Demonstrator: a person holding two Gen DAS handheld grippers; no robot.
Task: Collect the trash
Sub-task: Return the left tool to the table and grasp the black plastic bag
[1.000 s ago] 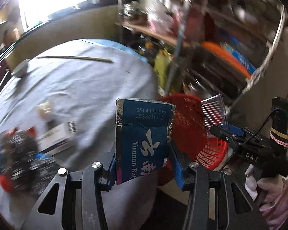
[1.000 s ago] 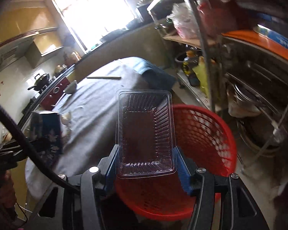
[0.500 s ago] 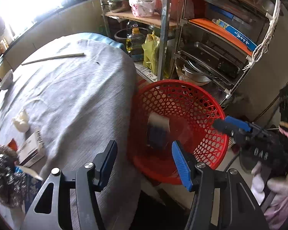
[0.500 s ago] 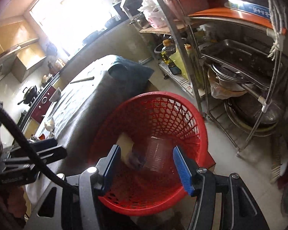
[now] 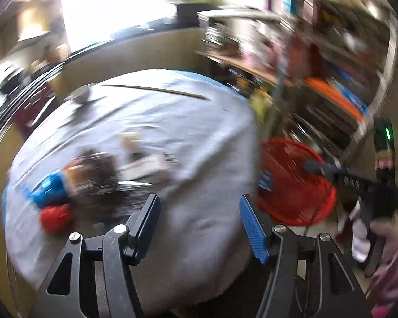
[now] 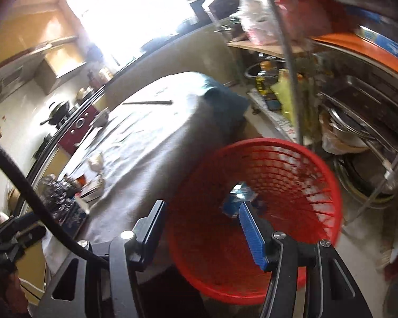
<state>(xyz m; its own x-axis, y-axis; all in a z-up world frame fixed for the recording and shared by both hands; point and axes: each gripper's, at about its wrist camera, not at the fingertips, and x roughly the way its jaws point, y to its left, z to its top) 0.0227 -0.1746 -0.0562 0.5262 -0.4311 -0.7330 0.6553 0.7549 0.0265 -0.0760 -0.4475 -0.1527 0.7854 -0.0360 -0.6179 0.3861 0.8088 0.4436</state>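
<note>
A red mesh basket (image 6: pixel 291 164) stands on the floor beside the grey-clothed table (image 5: pixel 172 132); it also shows in the left wrist view (image 5: pixel 299 185). A blue carton (image 6: pixel 236 198) lies inside it. My left gripper (image 5: pixel 199 225) is open and empty over the table's near edge. My right gripper (image 6: pixel 200 228) is open and empty at the basket's near rim. A blurred pile of trash (image 5: pixel 92 180) with blue and red pieces and a white box lies on the table's left side; it also shows in the right wrist view (image 6: pixel 66 188).
A metal shelf rack (image 6: pixel 345 79) with pans and bottles stands right of the basket. A long stick (image 5: pixel 156 90) and a spoon (image 5: pixel 79 95) lie at the table's far side. A stove with a wok (image 6: pixel 58 111) is far left.
Both grippers let go of their items, which dropped into the basket. Since then both views have swung left and up, back toward the table; the left view is motion-blurred.
</note>
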